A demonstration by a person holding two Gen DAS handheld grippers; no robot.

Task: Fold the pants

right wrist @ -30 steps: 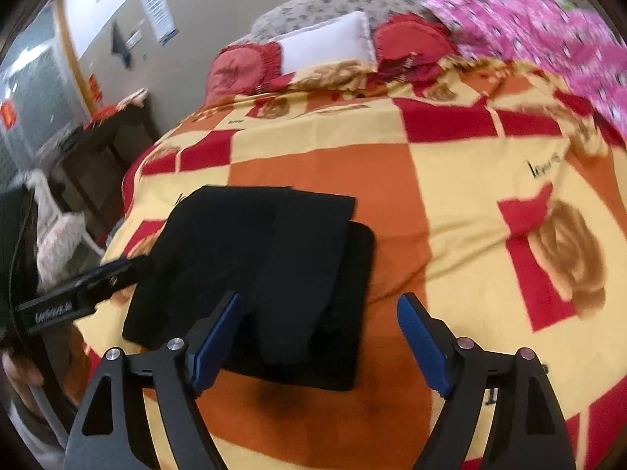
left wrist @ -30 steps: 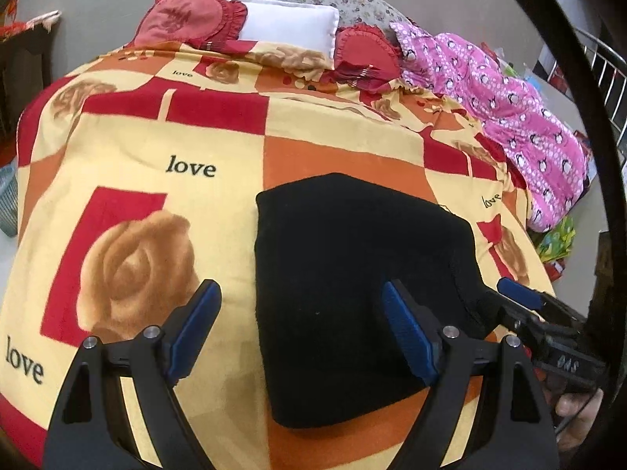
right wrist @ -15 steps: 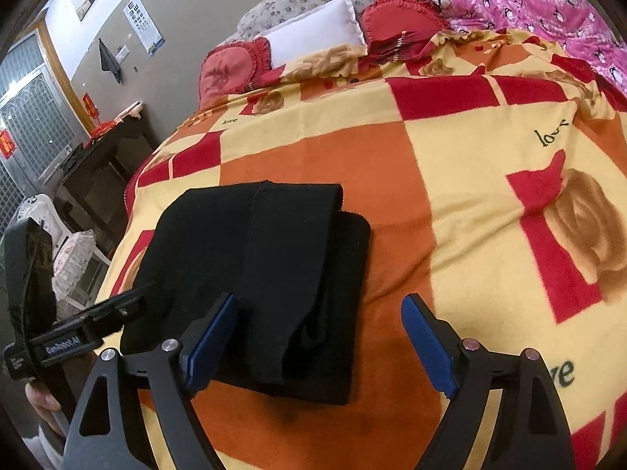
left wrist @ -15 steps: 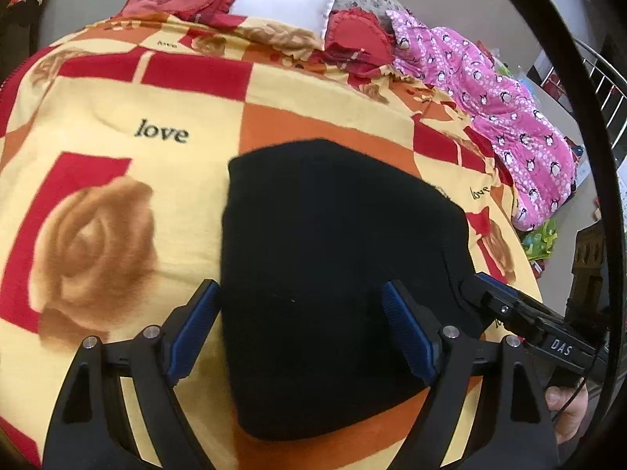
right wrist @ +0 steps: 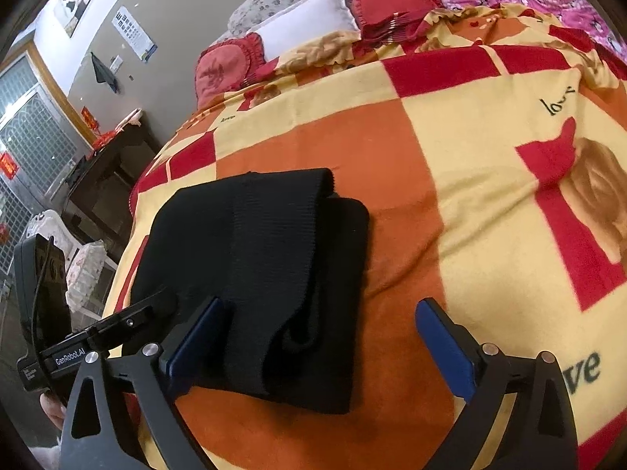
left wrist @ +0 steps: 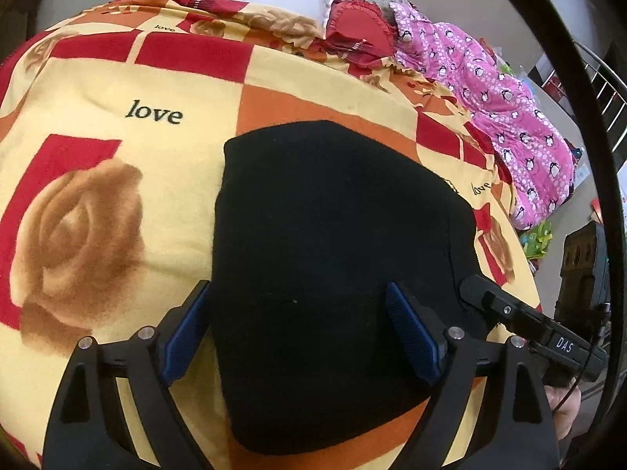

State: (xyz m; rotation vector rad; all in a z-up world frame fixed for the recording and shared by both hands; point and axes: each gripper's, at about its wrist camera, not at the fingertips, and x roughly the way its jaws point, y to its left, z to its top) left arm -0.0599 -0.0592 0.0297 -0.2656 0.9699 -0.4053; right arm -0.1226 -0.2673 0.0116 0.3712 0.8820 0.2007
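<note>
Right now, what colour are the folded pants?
Plain black pants, clearest in the right wrist view.

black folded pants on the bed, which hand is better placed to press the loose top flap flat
Probably the right. Its tongs hang open, having just widened, with the ribbed top flap of the black folded pants between them. The left tongs straddle the smooth left side.

On my bedspread (left wrist: pixel 117 90), the word "love" (left wrist: pixel 154 112) is printed in black in the upper left of the left view, and again, smaller, at right centre (left wrist: pixel 480 187). In the right view it appears at upper right (right wrist: pixel 558 102), and as partial letters "ve" at lower right. My right tongs (left wrist: pixel 533 325) carry "DAS" in white. My left tongs (right wrist: pixel 102 337) carry "GenRobot.AI". The wall chart (right wrist: pixel 135 33) at upper left is too small to read.
</note>
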